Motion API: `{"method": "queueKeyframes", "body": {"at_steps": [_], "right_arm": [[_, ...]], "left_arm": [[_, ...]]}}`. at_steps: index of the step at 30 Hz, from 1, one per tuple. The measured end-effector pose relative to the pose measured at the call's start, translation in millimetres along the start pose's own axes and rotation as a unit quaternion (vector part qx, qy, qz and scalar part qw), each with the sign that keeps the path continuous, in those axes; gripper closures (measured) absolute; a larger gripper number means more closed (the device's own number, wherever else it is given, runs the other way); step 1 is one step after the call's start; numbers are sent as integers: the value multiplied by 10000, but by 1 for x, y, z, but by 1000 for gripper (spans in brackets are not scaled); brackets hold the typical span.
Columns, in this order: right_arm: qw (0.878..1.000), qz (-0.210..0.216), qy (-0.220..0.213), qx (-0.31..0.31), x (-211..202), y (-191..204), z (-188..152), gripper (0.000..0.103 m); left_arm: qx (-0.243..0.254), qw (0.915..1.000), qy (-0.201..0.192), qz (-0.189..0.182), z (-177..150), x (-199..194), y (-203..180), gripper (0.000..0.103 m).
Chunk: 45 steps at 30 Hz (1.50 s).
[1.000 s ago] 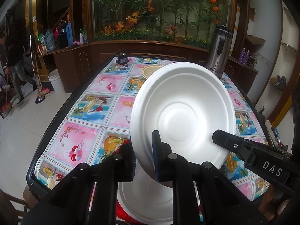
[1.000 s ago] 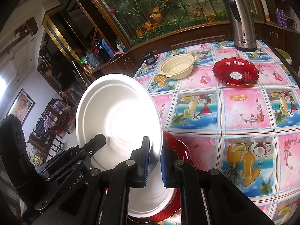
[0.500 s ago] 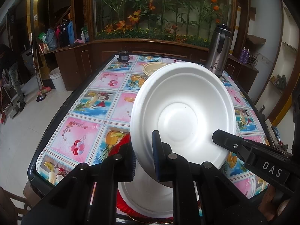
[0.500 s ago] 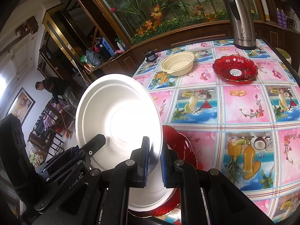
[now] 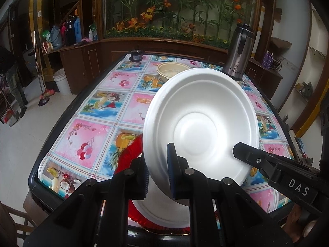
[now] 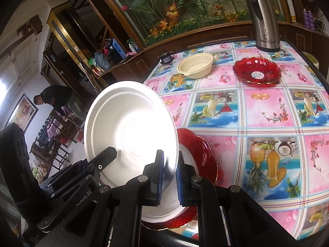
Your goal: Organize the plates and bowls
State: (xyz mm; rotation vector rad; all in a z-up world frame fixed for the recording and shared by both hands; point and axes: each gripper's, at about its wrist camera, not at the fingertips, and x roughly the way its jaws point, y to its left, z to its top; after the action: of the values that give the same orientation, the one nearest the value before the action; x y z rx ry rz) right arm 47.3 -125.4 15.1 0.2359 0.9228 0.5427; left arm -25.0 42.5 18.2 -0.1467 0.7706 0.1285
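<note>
Both grippers hold one white foam plate [image 5: 200, 121] tilted up above the table's near edge. My left gripper [image 5: 158, 170] is shut on its lower rim. My right gripper [image 6: 169, 171] is shut on the rim of the same plate [image 6: 127, 131] from the other side. Below it a second white plate [image 5: 164, 212] rests in a red glass dish [image 5: 127, 156], which also shows in the right wrist view [image 6: 197, 150]. A cream plastic bowl [image 6: 195, 64] and another red dish [image 6: 257, 72] sit at the far end.
A steel thermos [image 6: 264, 16] stands at the far right corner of the table. A small dark object [image 5: 135, 55] sits at the far left corner. The table [image 5: 92, 111] has a colourful fruit-pattern cloth. A person [image 6: 53, 100] stands off to the left.
The held plate and both grippers have risen and drawn back a little from the table. The grip on the plate is unchanged.
</note>
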Motion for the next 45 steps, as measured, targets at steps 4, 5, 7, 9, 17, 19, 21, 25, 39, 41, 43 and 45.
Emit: {"method": "queueKeyframes", "body": {"at_steps": [4,5,7,9,17,19,21,25,39,41,43,45], "right_arm": [[10000,7,95,4,0,1,-6,93],[9999,-4,124,-3,0,1,-8,93],[9998,-26,221,-16,0,3,-13,93],[9996,-44,287,-41,-1,4,-17,93],[9974,-98,716,8,19,-3,-24,92],[9964,-113,838,24,25,-5,-27,92],[9957,-115,917,24,29,-7,-29,92],[9941,-114,1078,-13,35,-7,-32,87],[9945,30,1043,-99,22,-7,-17,56],[9961,151,865,2,11,-12,-6,43],[9975,256,642,146,0,-20,8,37],[9977,315,505,331,-5,-28,24,37]], "left_arm": [[-66,9998,160,-137,-6,0,4,90],[-82,9996,212,-173,-9,0,5,90],[-78,9992,312,-233,-13,1,7,90],[-122,9984,460,-308,-15,6,9,90],[-128,9938,1026,-410,-25,31,12,89],[-135,9922,1163,-417,-29,38,14,89],[-178,9908,1260,-464,-32,42,16,89],[-80,9906,1280,-478,-32,42,15,86],[-43,9854,1276,-1123,-2,26,30,47],[-111,9873,1078,-1165,15,20,36,35],[-146,9888,926,-1161,32,20,40,30],[-203,9904,832,-1084,49,27,45,30]]}}
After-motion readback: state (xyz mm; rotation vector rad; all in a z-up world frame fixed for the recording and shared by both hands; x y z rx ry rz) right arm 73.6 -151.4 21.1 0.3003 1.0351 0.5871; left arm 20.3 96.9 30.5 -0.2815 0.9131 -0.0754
